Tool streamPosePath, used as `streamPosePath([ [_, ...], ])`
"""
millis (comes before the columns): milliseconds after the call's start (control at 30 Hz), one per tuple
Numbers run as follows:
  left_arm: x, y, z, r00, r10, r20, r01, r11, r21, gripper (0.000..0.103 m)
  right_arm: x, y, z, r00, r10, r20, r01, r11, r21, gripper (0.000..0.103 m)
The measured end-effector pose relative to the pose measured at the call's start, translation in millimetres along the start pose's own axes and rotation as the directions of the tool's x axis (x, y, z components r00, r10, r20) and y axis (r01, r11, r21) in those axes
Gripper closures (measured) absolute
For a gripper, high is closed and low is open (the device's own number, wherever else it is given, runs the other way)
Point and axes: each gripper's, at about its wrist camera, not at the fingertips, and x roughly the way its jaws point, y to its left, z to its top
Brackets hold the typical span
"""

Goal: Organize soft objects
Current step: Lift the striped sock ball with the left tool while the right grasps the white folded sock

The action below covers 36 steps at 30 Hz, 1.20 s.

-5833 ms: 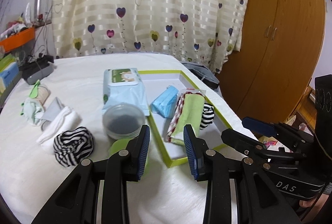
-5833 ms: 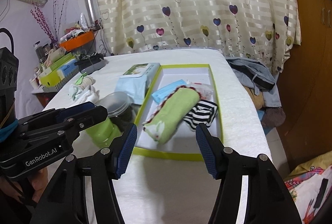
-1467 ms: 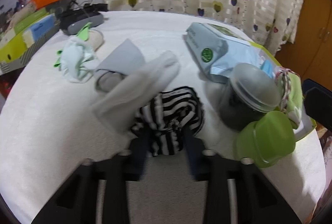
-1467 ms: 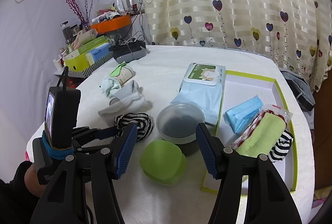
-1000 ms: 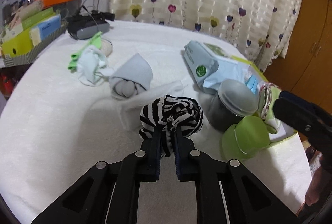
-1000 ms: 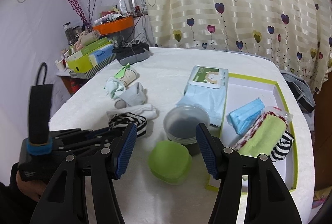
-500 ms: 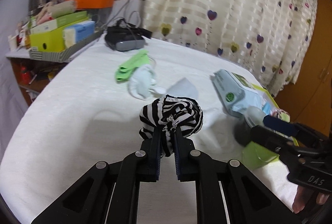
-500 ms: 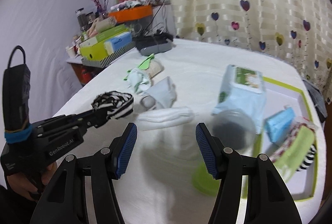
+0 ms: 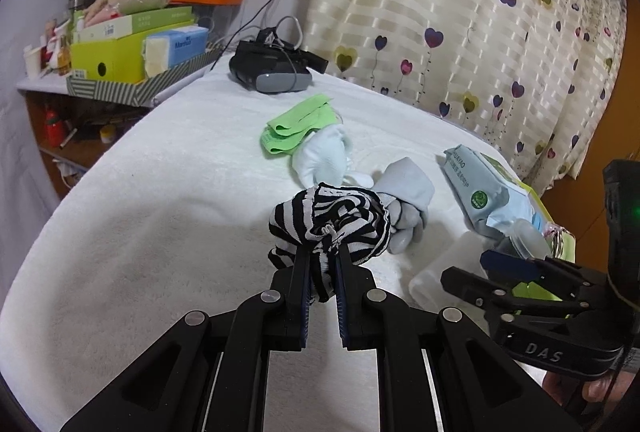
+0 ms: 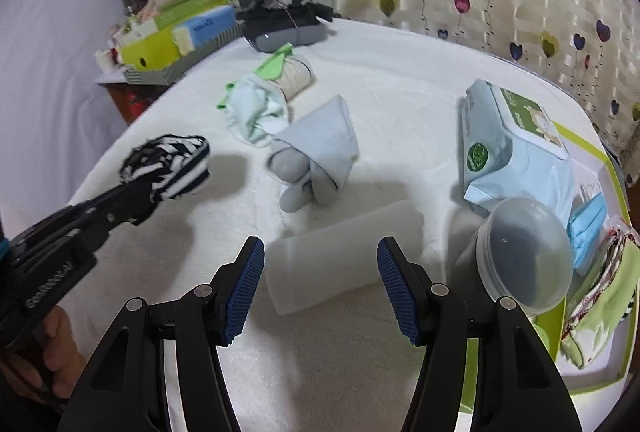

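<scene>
The left hand-held gripper pinched the striped sock above the bench; the right hand-held gripper stood wide open, empty, over the white roll.

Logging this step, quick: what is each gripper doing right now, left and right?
Left gripper: shut on the black-and-white striped sock bundle, lifted off the bed.
Right gripper: open, holding nothing, above the white rolled cloth.

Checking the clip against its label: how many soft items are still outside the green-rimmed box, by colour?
Black-and-white striped: 1, the striped bundle in the left gripper.
White: 1, the white roll ahead of the right gripper.
Pale blue: 1, the blue-grey socks.
Green-and-white: 1, the green-trimmed bundle.
Total: 4.
</scene>
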Motion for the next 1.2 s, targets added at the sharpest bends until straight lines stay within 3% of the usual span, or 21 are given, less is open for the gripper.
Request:
streamPosePath([
  [233,10,5,-3,0.999,-0.043,-0.025,0.043,0.999,-0.018,0.093,18,5,-1,0.997,-0.05,-0.058,0.05,0.999,-0.002,0.043],
  [567,6,6,-3,0.999,-0.052,-0.01,0.052,0.998,-0.023,0.093,32,26,-2,0.988,-0.136,-0.077,0.125,0.983,-0.132,0.038],
  [667,6,7,-3,0.999,-0.049,-0.012,0.048,0.999,-0.023,0.093,31,27,-4,0.988,-0.14,-0.064,0.129,0.979,-0.157,0.042],
  [767,5,7,-3,0.999,-0.041,-0.013,0.04,0.999,-0.022,0.093,28,30,-7,0.988,-0.146,-0.051,0.134,0.971,-0.196,0.057],
  [833,2,7,-2,0.999,-0.03,-0.01,0.03,0.999,-0.02,0.093,24,32,-8,0.99,-0.137,-0.032,0.128,0.971,-0.202,0.063],
  [1000,-1,3,-3,1.0,-0.007,-0.006,0.007,1.0,-0.011,0.092,7,25,-10,0.999,-0.036,0.019,0.039,0.986,-0.161,0.064],
  [1200,-10,-9,-3,1.0,0.013,0.008,-0.013,1.0,0.008,0.092,-24,30,-11,0.993,0.045,0.108,-0.026,0.985,-0.168,0.064],
])
